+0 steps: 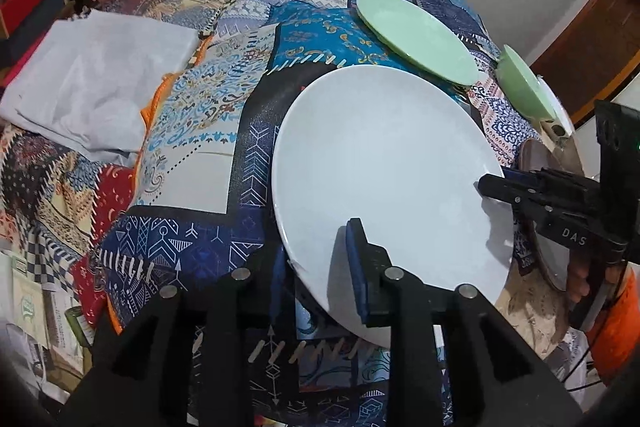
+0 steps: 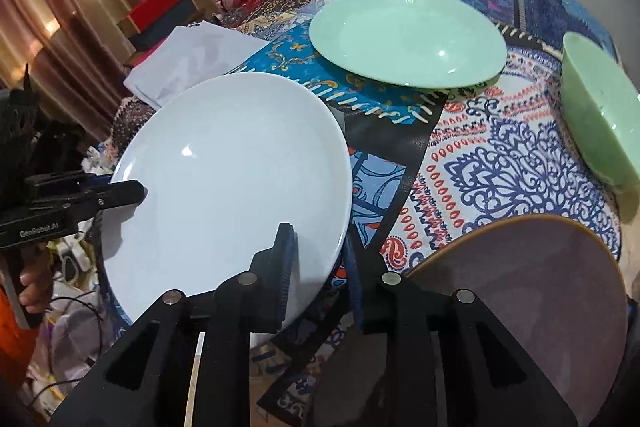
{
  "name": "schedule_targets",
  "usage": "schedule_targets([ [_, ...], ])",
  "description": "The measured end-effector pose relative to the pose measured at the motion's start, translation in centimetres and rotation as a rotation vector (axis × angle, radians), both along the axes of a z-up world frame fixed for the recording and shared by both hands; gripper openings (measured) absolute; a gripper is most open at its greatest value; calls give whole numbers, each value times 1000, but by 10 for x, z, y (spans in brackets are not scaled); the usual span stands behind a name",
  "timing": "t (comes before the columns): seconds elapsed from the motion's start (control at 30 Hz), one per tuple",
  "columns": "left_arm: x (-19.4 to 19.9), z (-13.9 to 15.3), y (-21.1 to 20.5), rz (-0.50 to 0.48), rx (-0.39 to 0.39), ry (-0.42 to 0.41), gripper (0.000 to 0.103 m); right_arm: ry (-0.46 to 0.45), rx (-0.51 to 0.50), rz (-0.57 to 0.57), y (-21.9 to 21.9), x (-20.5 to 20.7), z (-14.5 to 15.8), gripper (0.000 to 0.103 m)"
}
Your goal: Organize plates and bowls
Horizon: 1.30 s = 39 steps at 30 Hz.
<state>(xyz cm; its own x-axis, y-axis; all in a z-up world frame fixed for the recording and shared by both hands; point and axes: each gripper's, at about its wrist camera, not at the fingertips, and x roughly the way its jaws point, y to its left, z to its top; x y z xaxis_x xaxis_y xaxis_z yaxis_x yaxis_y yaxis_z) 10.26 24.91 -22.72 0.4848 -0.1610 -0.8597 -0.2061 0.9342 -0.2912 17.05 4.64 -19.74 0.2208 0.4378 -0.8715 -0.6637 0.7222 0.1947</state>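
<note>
A large white plate (image 1: 384, 163) is lying on the patchwork tablecloth (image 1: 200, 99), and everything else can be placed against it.

The left gripper (image 1: 320, 267) is straddling the white plate's near rim: one blue-padded finger (image 1: 356, 259) is lying over the plate's upper face, while the other finger is sitting below the rim, mostly hidden. Whether the pads are actually pressing on the rim cannot be told.

The right gripper (image 2: 320, 267) is reaching in at the plate's opposite edge, one finger (image 2: 286, 267) resting over the white surface and the other dropping just outside the rim. The gap is narrow, and whether the pads are gripping or only bracketing the edge cannot be told. A hand (image 2: 34, 291) is holding the left gripper's handle.

Beyond the white plate, a mint-green plate (image 2: 408, 39) is sitting close to its far rim without touching. A mint-green bowl (image 2: 600, 115) is standing farther off to the right of that. A purple-grey plate with a brown rim (image 2: 532, 291) is lying beside the white plate on the right gripper's side. A folded white cloth (image 1: 96, 83) is lying on the white plate's left, well apart.
</note>
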Motion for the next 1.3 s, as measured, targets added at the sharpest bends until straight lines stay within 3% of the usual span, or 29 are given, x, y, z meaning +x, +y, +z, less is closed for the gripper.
schedule_targets([
  [0.17, -2, 3, -6, -21, 20, -10, 30, 24, 45, -39, -8, 3, 2, 24],
  [0.57, 1, 17, -21, -44, 32, -43, 30, -30, 66, -75, -22, -9, 15, 24],
  [0.83, 8, 31, -36, -75, -25, -79, 30, -70, 97, -128, -48, -14, 33, 23],
  [1.3, 22, 52, -89, -154, -9, -134, 30, -119, 117, -218, -103, -23, 52, 23],
])
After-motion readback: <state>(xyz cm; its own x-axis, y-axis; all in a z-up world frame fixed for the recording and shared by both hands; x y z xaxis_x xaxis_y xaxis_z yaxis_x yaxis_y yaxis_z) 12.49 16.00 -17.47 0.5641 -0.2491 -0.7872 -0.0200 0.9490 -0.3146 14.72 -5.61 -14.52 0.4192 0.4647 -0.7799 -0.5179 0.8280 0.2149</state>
